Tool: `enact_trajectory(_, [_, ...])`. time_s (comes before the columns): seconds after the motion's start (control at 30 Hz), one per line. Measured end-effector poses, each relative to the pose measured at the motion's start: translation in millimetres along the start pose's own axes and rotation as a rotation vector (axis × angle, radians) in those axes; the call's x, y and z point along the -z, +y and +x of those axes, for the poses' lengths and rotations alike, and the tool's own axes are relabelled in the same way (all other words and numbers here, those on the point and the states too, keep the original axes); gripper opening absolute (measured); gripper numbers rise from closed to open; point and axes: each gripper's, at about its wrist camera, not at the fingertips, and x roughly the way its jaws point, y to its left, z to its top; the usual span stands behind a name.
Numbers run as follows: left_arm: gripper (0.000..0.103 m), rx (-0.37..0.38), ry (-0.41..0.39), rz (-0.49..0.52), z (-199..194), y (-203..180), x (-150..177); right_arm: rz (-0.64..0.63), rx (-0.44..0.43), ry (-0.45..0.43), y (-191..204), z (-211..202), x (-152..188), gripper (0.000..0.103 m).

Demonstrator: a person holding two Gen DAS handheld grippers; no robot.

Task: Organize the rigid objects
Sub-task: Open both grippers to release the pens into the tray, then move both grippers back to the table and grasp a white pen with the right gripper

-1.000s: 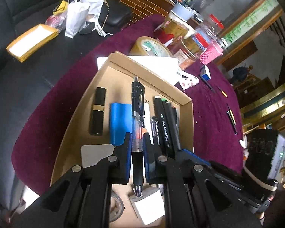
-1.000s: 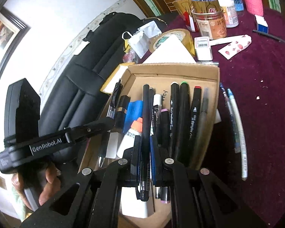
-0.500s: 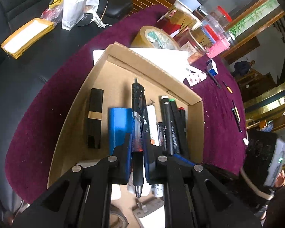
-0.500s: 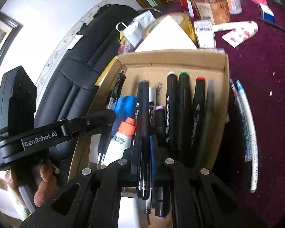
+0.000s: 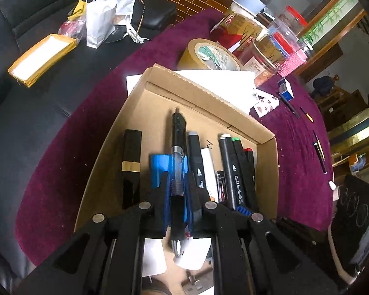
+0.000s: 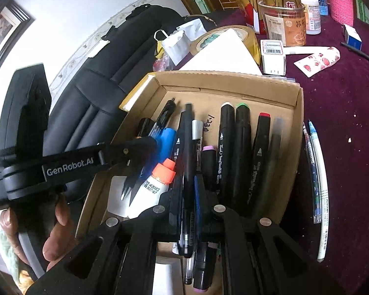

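my left gripper is clenched on a clear-barrelled click pen, its blue pads pressing the barrel at lower centre of the left wrist view; the pen's black clip end points up the frame and its metal tip hangs below my fingers. my right gripper is clamped on a slim black pen at lower centre of the right wrist view, the pen running straight up the frame.

both pens sit low over an open cardboard tray, shallow, with plain corrugated walls, resting on a plum, velvety tabletop. inside the tray lie a squared black tube with a gold band at the left, a blue plastic block, and a row of thick black markers with white, green and red end caps toward the right. a white glue bottle with an orange cap lies lower left of centre. a roll of brown tape stands beyond the tray, top of frame.
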Motion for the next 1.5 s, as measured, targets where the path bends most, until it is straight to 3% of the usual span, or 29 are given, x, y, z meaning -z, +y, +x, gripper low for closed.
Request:
enact_trajectory(0.07, [0.023, 0.006, -0.014, -0.003, 1, 1, -1, -0.011, 0.012, -0.009, 2, 0, 5, 0.014])
enact_trajectory(0.13, [0.048, 0.029, -0.034, -0.031, 2, 5, -2, -0.015, 0.024, -0.019, 3, -4, 12, 0.021])
enact_trajectory(0.27, [0.048, 0.091, -0.034, -0.081, -3, 8, -2, -0.017, -0.036, -0.032, 1, -22, 21, 0.03])
enact_trajectory(0.33, [0.048, 0.08, -0.07, -0.072, -12, 4, 0, -0.026, -0.085, -0.064, -1, -37, 24, 0.031])
enact_trajectory(0.4, [0.048, 0.044, -0.171, -0.11, -33, 1, 4, -0.024, -0.076, -0.11, -5, -53, 28, 0.031])
enact_trajectory(0.43, [0.048, 0.048, -0.243, -0.089, -48, -7, 8, -0.032, -0.059, -0.143, -7, -63, 29, 0.032])
enact_trajectory(0.53, [0.048, 0.088, -0.284, -0.062, -68, -33, 18, -0.028, -0.063, -0.191, -20, -87, 26, 0.032])
enact_trajectory(0.6, [0.048, 0.115, -0.303, 0.018, -76, -62, 29, -0.027, -0.085, -0.217, -34, -102, 20, 0.032])
enact_trajectory(0.7, [0.048, 0.098, -0.287, 0.081, -69, -90, 43, -0.025, -0.052, -0.237, -60, -114, 16, 0.031])
enact_trajectory(0.83, [0.048, 0.138, -0.188, 0.046, -44, -107, 60, 0.043, -0.052, -0.164, -110, -112, 9, 0.031])
enact_trajectory(1.03, [0.048, 0.086, -0.121, 0.043, -25, -115, 87, 0.138, -0.047, -0.167, -165, -107, 31, 0.031])
enact_trajectory(1.1, [0.048, 0.064, -0.114, 0.042, -22, -115, 91, 0.193, -0.084, -0.132, -176, -98, 32, 0.026])
enact_trajectory(1.33, [0.048, 0.071, -0.11, 0.061, -18, -120, 96, 0.055, -0.104, -0.083, -140, -88, 33, 0.019])
enact_trajectory(1.43, [0.048, 0.096, -0.088, 0.062, -15, -121, 94, -0.055, 0.016, -0.037, -118, -63, 39, 0.01])
enact_trajectory(1.5, [0.048, 0.095, -0.102, 0.067, -17, -120, 93, -0.12, 0.061, -0.039, -108, -59, 42, 0.01])
